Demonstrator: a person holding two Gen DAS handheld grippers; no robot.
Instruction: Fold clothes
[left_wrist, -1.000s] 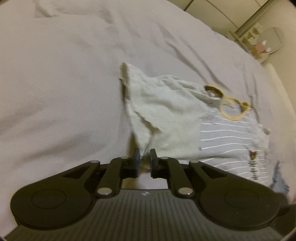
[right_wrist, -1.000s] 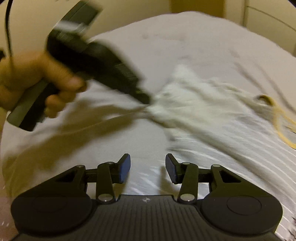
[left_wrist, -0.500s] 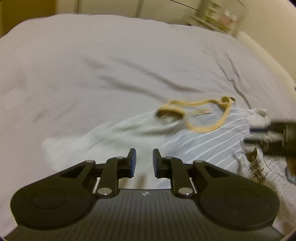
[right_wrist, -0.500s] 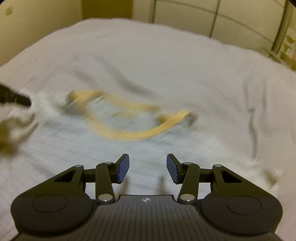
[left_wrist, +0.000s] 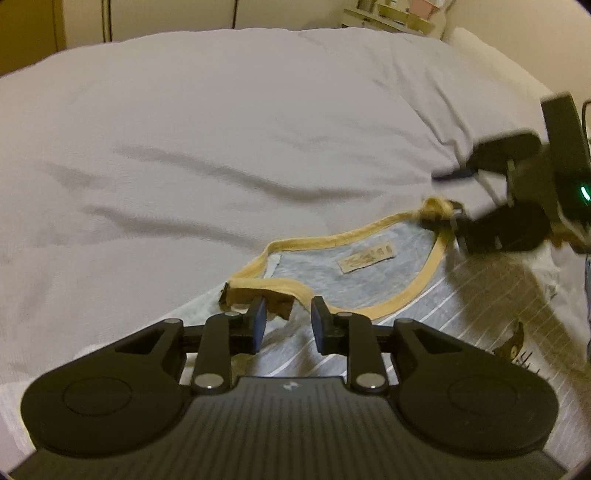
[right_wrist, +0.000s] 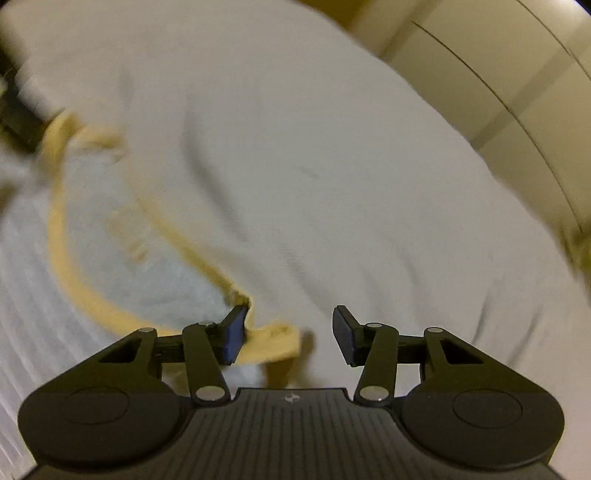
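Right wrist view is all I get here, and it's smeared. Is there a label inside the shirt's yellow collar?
Observer: Yes. The left wrist view shows a small tan label on the grey fabric inside the yellow collar.
Operator: Is the left hand-held gripper shut on anything?
Observer: No. The left hand-held gripper is open, with a corner of the collar just ahead of its fingers.
Operator: Any print on the front?
Observer: A dark graphic sits on the striped shirt.

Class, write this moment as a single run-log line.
stage: about to grasp | left hand-held gripper: open at collar corner | right hand-held gripper: open at other corner | shirt: flat on bed
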